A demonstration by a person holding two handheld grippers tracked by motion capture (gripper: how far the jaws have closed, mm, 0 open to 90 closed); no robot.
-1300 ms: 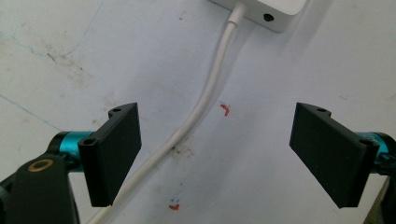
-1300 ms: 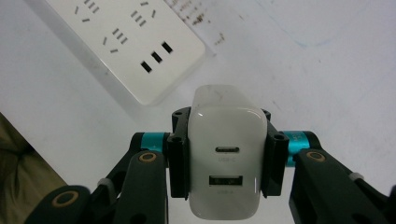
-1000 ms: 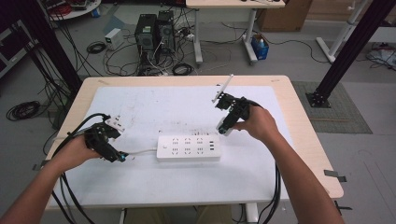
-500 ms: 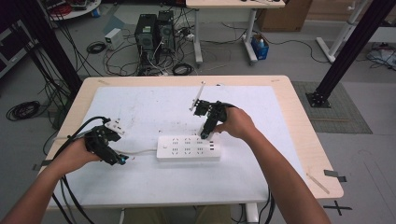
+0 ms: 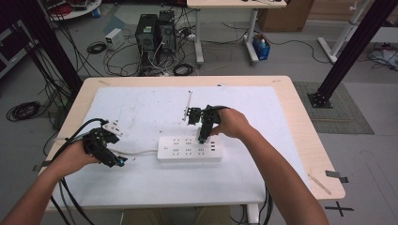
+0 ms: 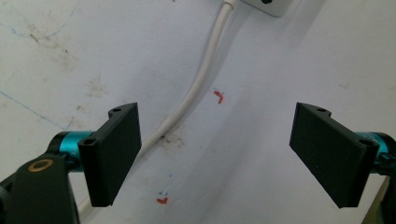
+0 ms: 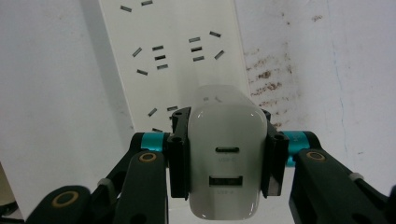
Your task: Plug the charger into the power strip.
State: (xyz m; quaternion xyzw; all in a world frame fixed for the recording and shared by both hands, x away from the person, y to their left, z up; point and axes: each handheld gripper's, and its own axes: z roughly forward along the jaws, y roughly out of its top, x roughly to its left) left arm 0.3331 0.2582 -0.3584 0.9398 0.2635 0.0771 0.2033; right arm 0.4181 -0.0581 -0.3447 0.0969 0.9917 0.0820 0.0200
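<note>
Right gripper view: a white charger (image 7: pixel 227 154) sits squeezed between the two black jaws, its face with two ports turned toward the camera, one small oval port above a wider one. Beyond it lies the white power strip (image 7: pixel 173 56), its rows of slots running away from the lens, on a white sheet marked with brown smudges.

From the high view, the right gripper (image 5: pixel 204 132) is tipped down over the back edge of the strip (image 5: pixel 189 149), near its right half, with the person's right hand (image 5: pixel 231 123) wrapped around it. The charger itself is too small to make out there. The strip lies about mid-table on the white sheet (image 5: pixel 263 164), which covers most of the wooden table (image 5: pixel 309 140).

A white cord (image 5: pixel 136 152) runs from the strip's left end toward the left gripper (image 5: pixel 114 160), which rests low over the sheet at the table's left, held by the left hand (image 5: pixel 75 157). In the left gripper view its jaws stand wide apart with nothing between them; the cord (image 6: pixel 196 88) passes over the sheet under the left jaw, beside small red marks (image 6: pixel 218 96). A small white block (image 5: pixel 112 127) lies just behind that gripper.

Past the table, computer towers (image 5: pixel 155 30) and tangled cables sit on the floor.
</note>
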